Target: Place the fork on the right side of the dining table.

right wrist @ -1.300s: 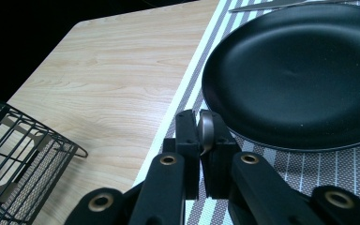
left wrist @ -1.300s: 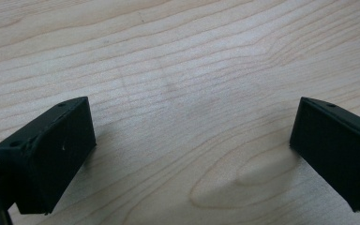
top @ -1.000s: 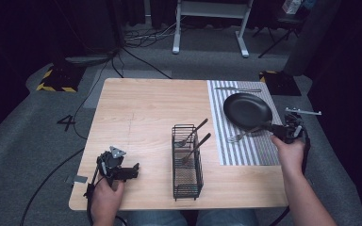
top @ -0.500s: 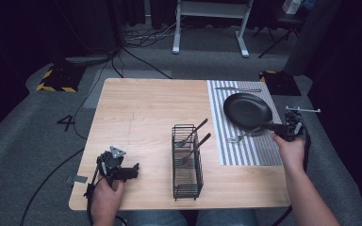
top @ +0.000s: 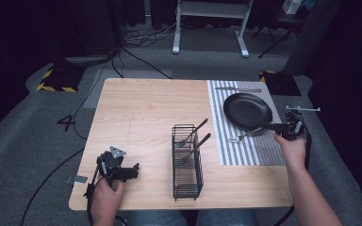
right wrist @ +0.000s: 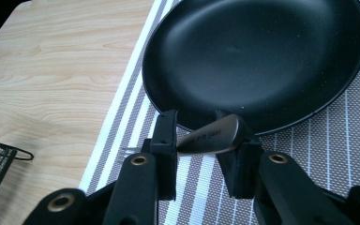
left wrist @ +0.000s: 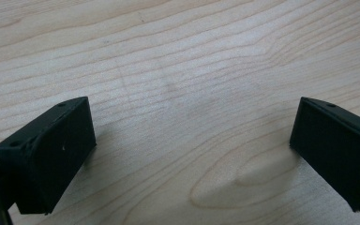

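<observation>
high view puts my right gripper (top: 283, 127) at the right edge of the pale wood-grain table (top: 141, 113), over the grey and white striped woven mat (top: 245, 150). right gripper view shows a slim brushed-metal fork (right wrist: 211, 137) lying crosswise between my two black jaws, its handle end against the right pad and its tines poking out past the left one. the jaws have just been opening, and i can't tell whether the pads still press on the metal. the fork rests on the mat, just beside the near rim of the round matte black frying pan (right wrist: 258, 56), whose smooth, shallow inside has a faint speckle. in the high view the fork (top: 245, 136) stretches from my gripper toward the table's middle, below the pan (top: 247, 110).

my left gripper (top: 122, 170) sits near the front left corner of the table, and in the left gripper view its blocky black jaws stand wide apart with bare, wavy-grained wood between them.

between my hands stands a tall rectangular black wire-mesh cutlery basket (top: 187, 181), well apart from both, with two dark-handled utensils (top: 195, 141) leaning out of its far end. another thin metal utensil (top: 238, 89) lies on the mat beyond the pan. the pan's rim crowds the fork closely.
</observation>
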